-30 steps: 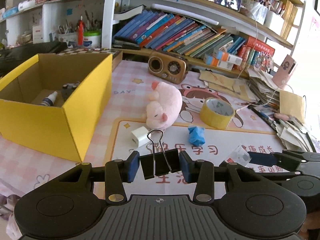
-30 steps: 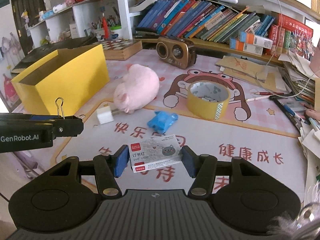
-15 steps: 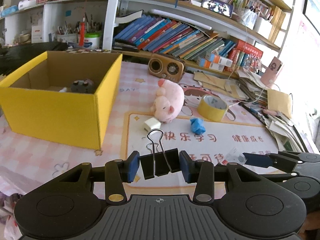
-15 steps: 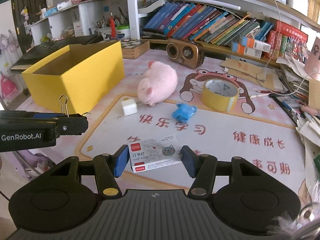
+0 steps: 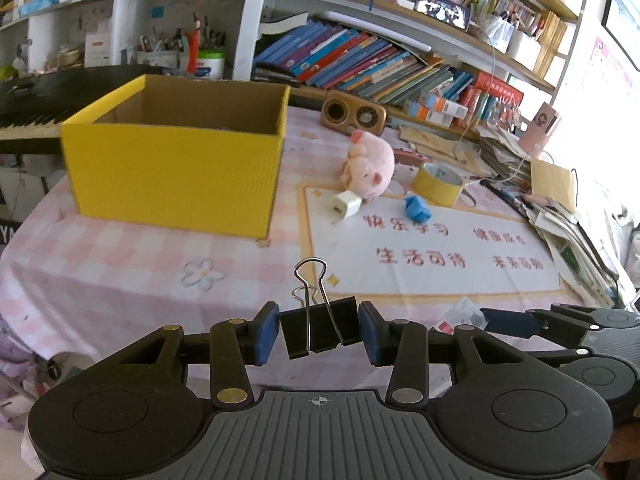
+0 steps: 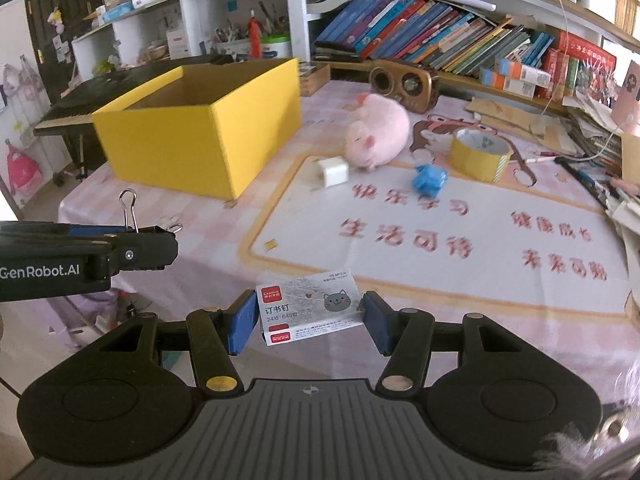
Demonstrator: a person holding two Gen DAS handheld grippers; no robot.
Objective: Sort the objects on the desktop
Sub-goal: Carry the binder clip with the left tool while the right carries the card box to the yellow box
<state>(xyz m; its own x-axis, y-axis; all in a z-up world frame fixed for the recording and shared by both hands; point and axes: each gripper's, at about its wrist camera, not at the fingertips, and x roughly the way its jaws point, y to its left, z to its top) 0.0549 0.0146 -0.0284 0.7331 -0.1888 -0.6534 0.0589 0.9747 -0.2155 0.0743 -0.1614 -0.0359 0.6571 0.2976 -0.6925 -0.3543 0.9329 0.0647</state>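
Above the desk's (image 5: pixel 120 280) near edge, the left gripper (image 5: pixel 319 334) clamps a black binder clip (image 5: pixel 320 330) and the right gripper (image 6: pixel 310 318) grips a staple box (image 6: pixel 310 306), the yellow box (image 5: pixel 176 168) standing toward the far left corner.

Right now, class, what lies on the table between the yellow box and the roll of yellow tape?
The white charger cube and pink plush pig lie between the yellow box and tape roll; both wrist views show this.
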